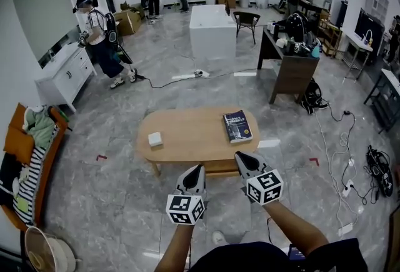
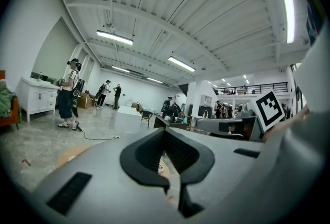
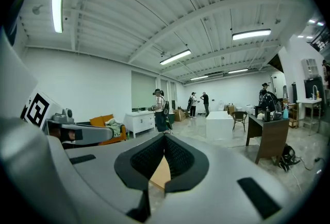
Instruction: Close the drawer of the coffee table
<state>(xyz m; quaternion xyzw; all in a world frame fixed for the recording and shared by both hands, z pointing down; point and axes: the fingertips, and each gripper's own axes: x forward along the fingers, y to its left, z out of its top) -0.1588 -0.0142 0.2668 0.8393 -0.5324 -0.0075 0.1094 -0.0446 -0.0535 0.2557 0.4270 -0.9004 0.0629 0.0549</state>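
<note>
Facing the oval light-wood coffee table (image 1: 187,134), I hold the left gripper (image 1: 198,169) and right gripper (image 1: 241,156) pinched together, empty. Its drawer (image 1: 219,168) seemingly juts from the tabletop's near edge, straight ahead, nearest the right.

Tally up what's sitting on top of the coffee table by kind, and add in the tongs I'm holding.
1 book
1 small white box
2 tongs: left tongs and right tongs, both shut and empty
Total: 4, with two of them on the coffee table
</note>
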